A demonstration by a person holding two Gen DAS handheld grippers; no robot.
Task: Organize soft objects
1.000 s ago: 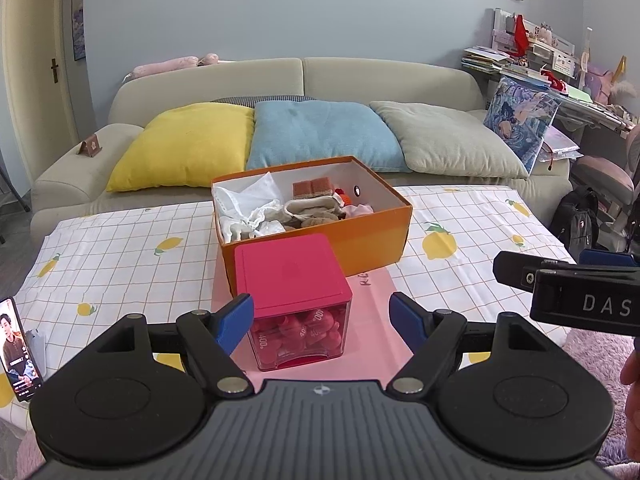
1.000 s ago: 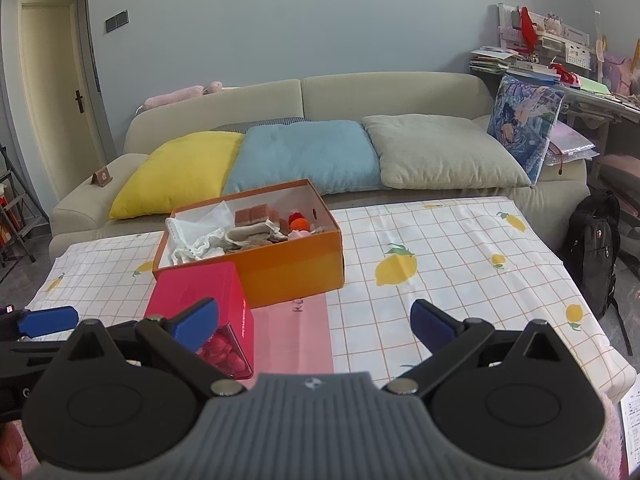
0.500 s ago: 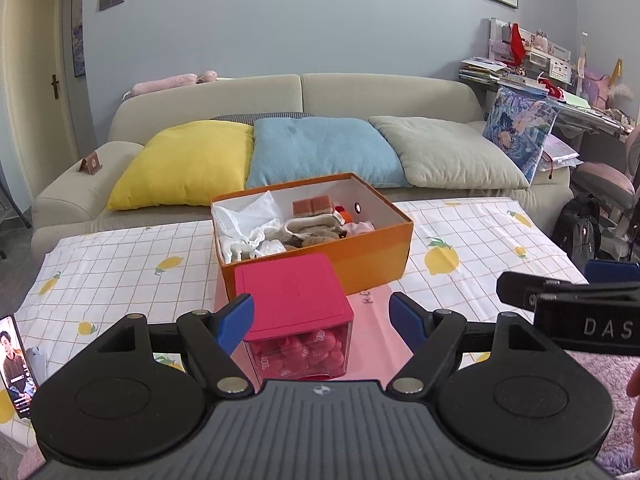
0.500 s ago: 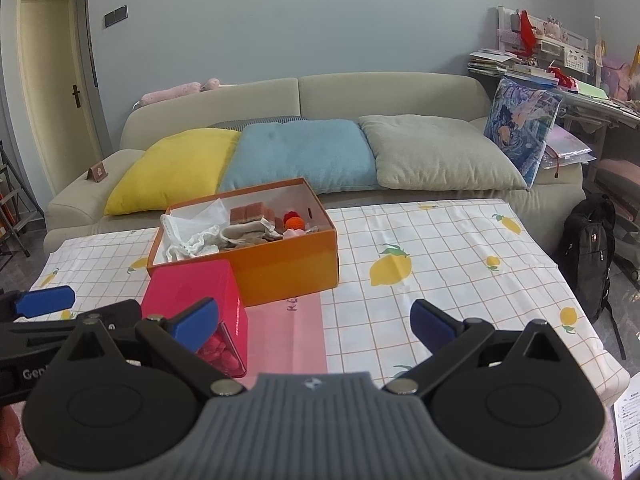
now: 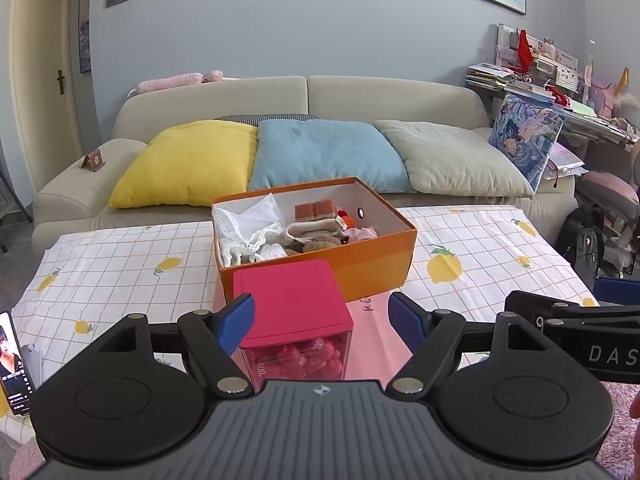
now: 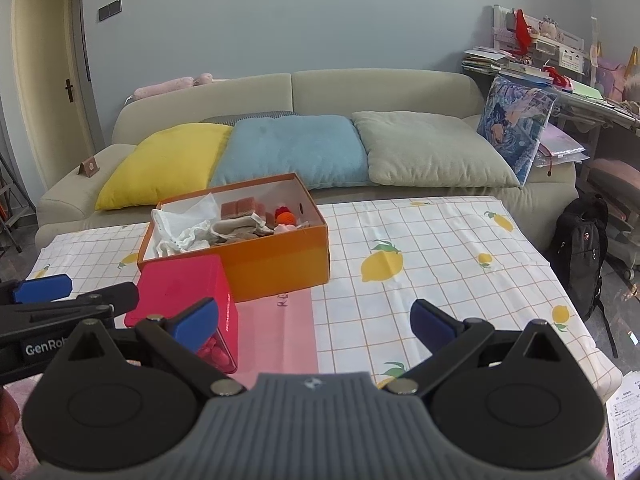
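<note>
sofa [image 5: 360,96] | yellow cushion [image 5: 188,164] | blue cushion [image 5: 324,152] | backpack [image 6: 580,252] | phone [image 5: 12,364]

Desk [image 5: 480,248] under a lemon-print cloth [image 5: 120,264], pink-lidded clear box [image 5: 294,320] just ahead of the left gripper [image 5: 320,318], orange box [image 5: 360,264] beyond it, phone [image 5: 14,364] far left.

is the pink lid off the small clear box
No, the pink lid sits flat on the clear box, covering it in front of the orange box.

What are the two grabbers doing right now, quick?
Left gripper: open, holding nothing.
Right gripper: open, holding nothing.
</note>
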